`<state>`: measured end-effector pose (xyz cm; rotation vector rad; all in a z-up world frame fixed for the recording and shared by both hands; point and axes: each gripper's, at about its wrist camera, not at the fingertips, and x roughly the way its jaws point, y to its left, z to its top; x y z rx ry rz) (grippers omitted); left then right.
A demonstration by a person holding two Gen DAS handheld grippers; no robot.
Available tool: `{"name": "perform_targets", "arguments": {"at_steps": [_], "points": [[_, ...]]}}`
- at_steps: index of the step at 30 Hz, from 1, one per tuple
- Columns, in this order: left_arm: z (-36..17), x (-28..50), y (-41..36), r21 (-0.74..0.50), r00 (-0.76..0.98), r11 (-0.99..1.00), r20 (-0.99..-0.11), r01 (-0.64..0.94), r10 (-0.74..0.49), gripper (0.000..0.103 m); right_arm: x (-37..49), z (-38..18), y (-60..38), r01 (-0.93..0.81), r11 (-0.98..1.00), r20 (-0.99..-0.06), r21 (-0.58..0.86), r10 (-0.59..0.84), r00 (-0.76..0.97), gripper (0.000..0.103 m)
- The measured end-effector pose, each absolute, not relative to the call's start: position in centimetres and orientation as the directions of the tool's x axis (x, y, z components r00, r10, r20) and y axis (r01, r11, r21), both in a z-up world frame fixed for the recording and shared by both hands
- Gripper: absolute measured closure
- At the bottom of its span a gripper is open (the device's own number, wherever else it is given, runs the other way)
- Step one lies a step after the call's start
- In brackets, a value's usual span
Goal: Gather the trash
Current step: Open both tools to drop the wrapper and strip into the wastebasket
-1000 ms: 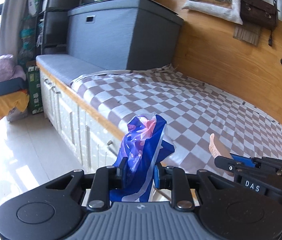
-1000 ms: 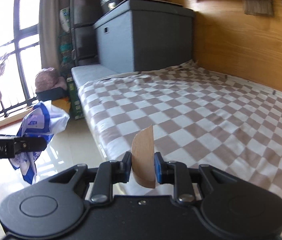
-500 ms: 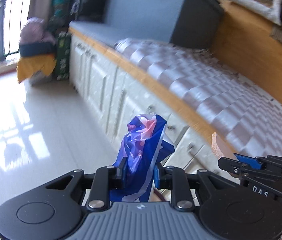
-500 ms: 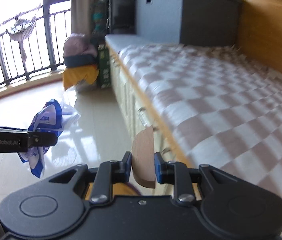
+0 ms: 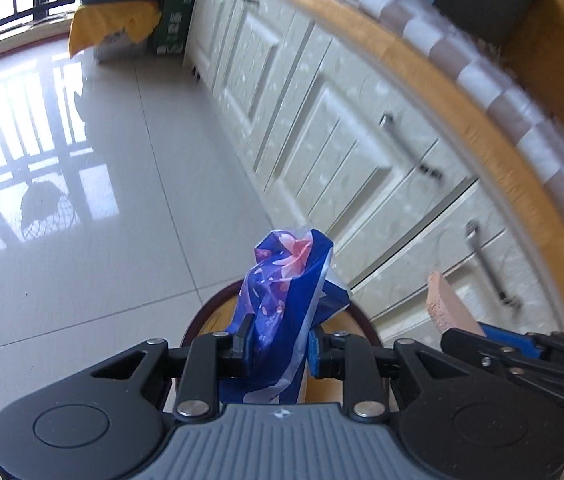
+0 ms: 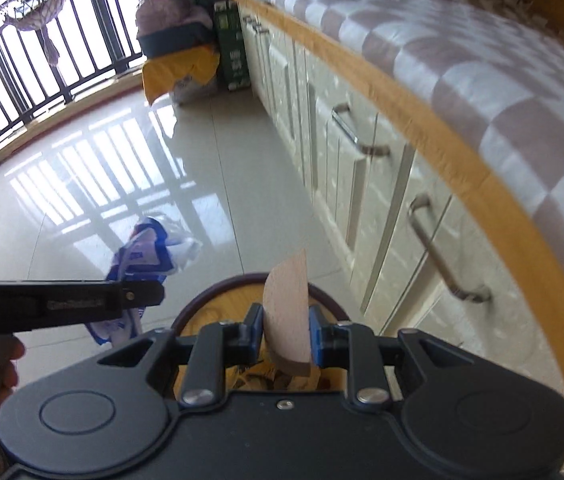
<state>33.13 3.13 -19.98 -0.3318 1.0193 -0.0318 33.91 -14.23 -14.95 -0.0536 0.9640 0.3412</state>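
Note:
My left gripper [image 5: 276, 350] is shut on a crumpled blue plastic wrapper [image 5: 285, 292] printed with pink flowers. My right gripper [image 6: 285, 334] is shut on a curved piece of tan cardboard [image 6: 287, 320] that stands upright between its pads. Both hang tilted down over a round wooden bin [image 6: 218, 304] with a dark brown rim, which stands on the floor beside the cabinets; scraps lie inside it. In the left wrist view the bin rim [image 5: 206, 308] shows behind the wrapper, and the right gripper with the cardboard [image 5: 447, 308] is at the right. In the right wrist view the left gripper and wrapper [image 6: 146, 252] are at the left.
Cream cabinet drawers [image 6: 361, 184] with metal handles run along the right under a wooden edge and a checkered mat [image 6: 481, 60]. Glossy tiled floor [image 5: 82, 200] spreads to the left. A yellow-covered bundle [image 6: 178, 68] and a green box [image 6: 234, 56] stand at the far end near the balcony railing.
Both grippers have sunk from above the checkered mat and tipped downward toward the floor. The bin has come into view beneath them. Each still grips its piece of trash.

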Motion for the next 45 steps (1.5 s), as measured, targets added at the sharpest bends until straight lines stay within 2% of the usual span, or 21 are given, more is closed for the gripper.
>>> {"name": "perform_targets", "arguments": {"at_steps": [7, 16, 19, 28, 32, 35, 36, 45], "points": [[-24.8, 34.3, 1.6, -0.211, 0.428, 0.975, -0.889, -0.064, -0.164, 0.076, 34.3, -17.7, -14.1, -0.310, 0.944, -0.874, 0.112, 0.242, 0.422, 0.078], [-27.9, 37.0, -0.2, -0.112, 0.423, 0.992, -0.897, 0.066, -0.129, 0.072, 36.0, -21.6, -14.2, -0.198, 0.964, -0.924, 0.175, 0.231, 0.306, 0.078], [-29.3, 37.5, 0.0, -0.111, 0.398, 0.991, -0.908, 0.070, -0.130, 0.067, 36.6, -22.6, -13.8, -0.178, 0.966, -0.929, 0.187, 0.233, 0.287, 0.078], [-31.7, 37.6, 2.1, -0.096, 0.349, 0.995, -0.933, 0.009, -0.093, 0.037, 39.4, -25.4, -13.5, -0.094, 0.971, -0.937, 0.218, 0.235, 0.260, 0.078], [-31.7, 37.5, 2.8, -0.153, 0.333, 0.988, -0.932, 0.003, -0.145, 0.028, 40.0, -26.0, -13.0, -0.079, 0.964, -0.927, 0.253, 0.265, 0.264, 0.078], [-31.3, 37.4, 3.0, -0.160, 0.335, 0.987, -0.930, 0.000, -0.151, 0.013, 40.5, -26.5, -12.9, -0.069, 0.966, -0.926, 0.247, 0.257, 0.276, 0.068], [-31.1, 37.3, 3.2, -0.163, 0.336, 0.987, -0.929, 0.000, -0.153, 0.013, 40.6, -26.7, -12.9, -0.058, 0.967, -0.926, 0.249, 0.255, 0.277, 0.060], [-30.2, 36.3, 4.0, -0.197, 0.309, 0.980, -0.933, -0.019, -0.181, 0.004, 39.7, -27.1, -14.3, -0.042, 0.968, -0.935, 0.247, 0.250, 0.253, 0.058]]}}
